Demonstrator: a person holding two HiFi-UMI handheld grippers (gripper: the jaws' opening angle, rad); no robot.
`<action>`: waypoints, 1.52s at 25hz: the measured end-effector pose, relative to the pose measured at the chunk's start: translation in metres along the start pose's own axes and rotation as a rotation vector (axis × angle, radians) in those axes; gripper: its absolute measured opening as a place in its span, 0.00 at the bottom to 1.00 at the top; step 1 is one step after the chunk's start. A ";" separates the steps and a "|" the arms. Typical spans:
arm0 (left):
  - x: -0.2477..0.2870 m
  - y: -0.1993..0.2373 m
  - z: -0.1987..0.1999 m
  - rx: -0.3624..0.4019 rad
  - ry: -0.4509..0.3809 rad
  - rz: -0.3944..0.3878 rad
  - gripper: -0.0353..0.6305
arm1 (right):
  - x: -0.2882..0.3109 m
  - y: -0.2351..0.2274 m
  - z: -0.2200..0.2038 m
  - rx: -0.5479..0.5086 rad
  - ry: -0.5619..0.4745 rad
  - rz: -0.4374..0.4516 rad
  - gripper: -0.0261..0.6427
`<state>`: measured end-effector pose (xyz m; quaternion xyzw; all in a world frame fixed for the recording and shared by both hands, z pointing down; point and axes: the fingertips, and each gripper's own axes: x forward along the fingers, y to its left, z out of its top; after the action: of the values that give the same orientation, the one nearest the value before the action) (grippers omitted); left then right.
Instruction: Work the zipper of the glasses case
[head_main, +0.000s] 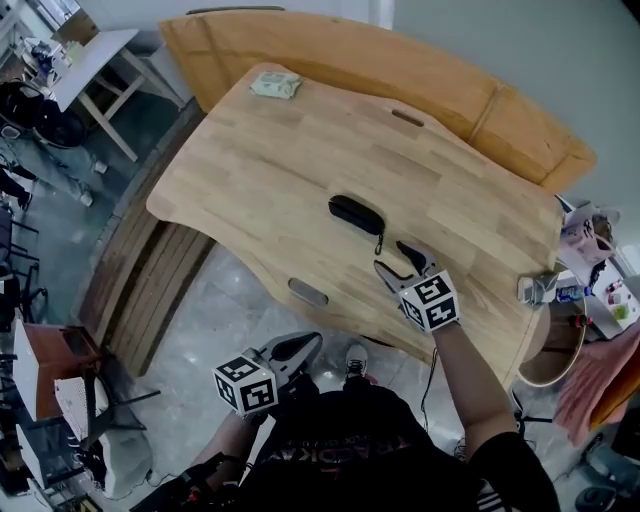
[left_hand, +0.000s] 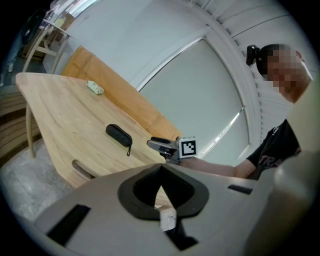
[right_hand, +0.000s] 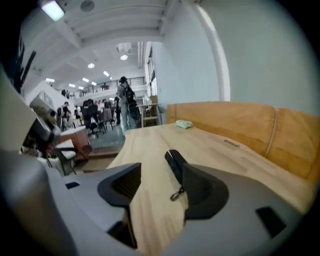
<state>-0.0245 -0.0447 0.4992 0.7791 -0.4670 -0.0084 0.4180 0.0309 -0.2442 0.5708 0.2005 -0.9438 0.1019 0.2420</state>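
A black zipped glasses case (head_main: 356, 214) lies on the wooden table (head_main: 270, 170), its zipper pull (head_main: 379, 243) trailing toward me. My right gripper (head_main: 395, 257) hovers just short of the pull, jaws open, nothing between them. In the right gripper view the case (right_hand: 174, 161) and its pull (right_hand: 176, 194) sit just ahead of the right-hand finger, and the right gripper (right_hand: 160, 175) stands wide. My left gripper (head_main: 305, 343) is shut and empty, held off the table's near edge. In the left gripper view its jaws meet, with the case (left_hand: 119, 134) and the right gripper (left_hand: 159, 145) beyond.
A small green-and-white packet (head_main: 275, 85) lies at the table's far end. Oval slots (head_main: 308, 292) are cut into the tabletop near its edges. An orange board (head_main: 500, 120) leans behind the table. Clutter (head_main: 590, 270) stands at the right; people stand far off in the right gripper view.
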 end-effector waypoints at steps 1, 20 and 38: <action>-0.001 0.001 0.000 -0.002 0.000 0.003 0.06 | 0.010 -0.006 -0.003 -0.060 0.031 -0.019 0.43; -0.057 0.038 -0.008 -0.121 -0.079 0.170 0.06 | 0.138 -0.061 -0.042 -0.415 0.414 -0.046 0.51; -0.061 0.038 -0.011 -0.124 -0.080 0.180 0.06 | 0.135 -0.064 -0.036 -0.312 0.384 -0.056 0.45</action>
<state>-0.0822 -0.0009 0.5083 0.7057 -0.5500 -0.0310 0.4456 -0.0353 -0.3361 0.6752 0.1636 -0.8789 -0.0158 0.4477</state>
